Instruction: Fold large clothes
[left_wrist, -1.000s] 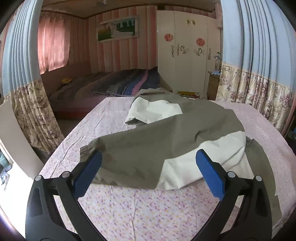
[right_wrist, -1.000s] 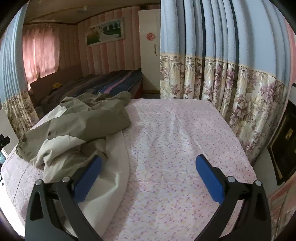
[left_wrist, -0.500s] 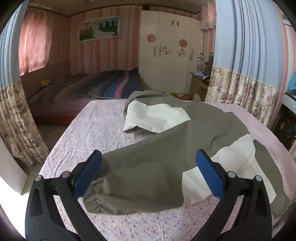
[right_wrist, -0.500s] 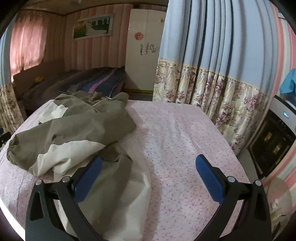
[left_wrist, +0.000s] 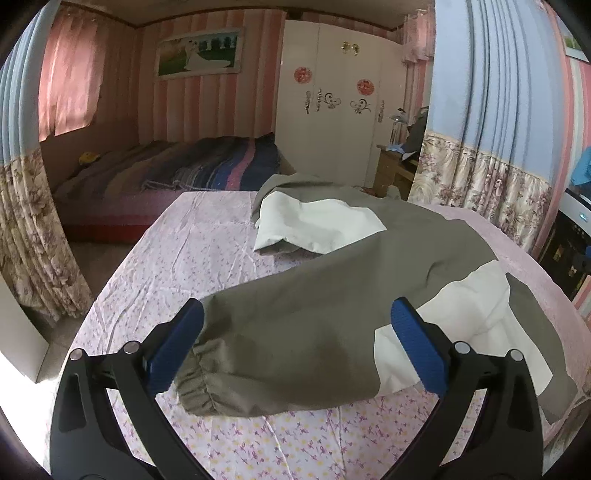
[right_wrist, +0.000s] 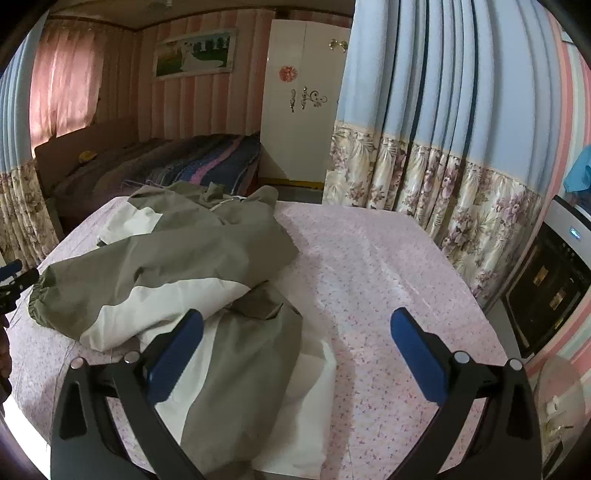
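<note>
Closer: rumpled olive-and-white jacket (left_wrist: 332, 321)

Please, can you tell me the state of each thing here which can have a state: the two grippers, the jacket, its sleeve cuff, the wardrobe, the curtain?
Left gripper: open, holds nothing, over the sleeve.
Right gripper: open, holds nothing.
Jacket: crumpled, not folded, lies on the flowered sheet.
Sleeve cuff: gathered, lies flat on the sheet.
Wardrobe: doors shut.
Blue curtain: drawn, hanging in pleats.

Olive-and-cream jacket (left_wrist: 332, 317) lies rumpled, sleeve outstretched, on the bed.
</note>
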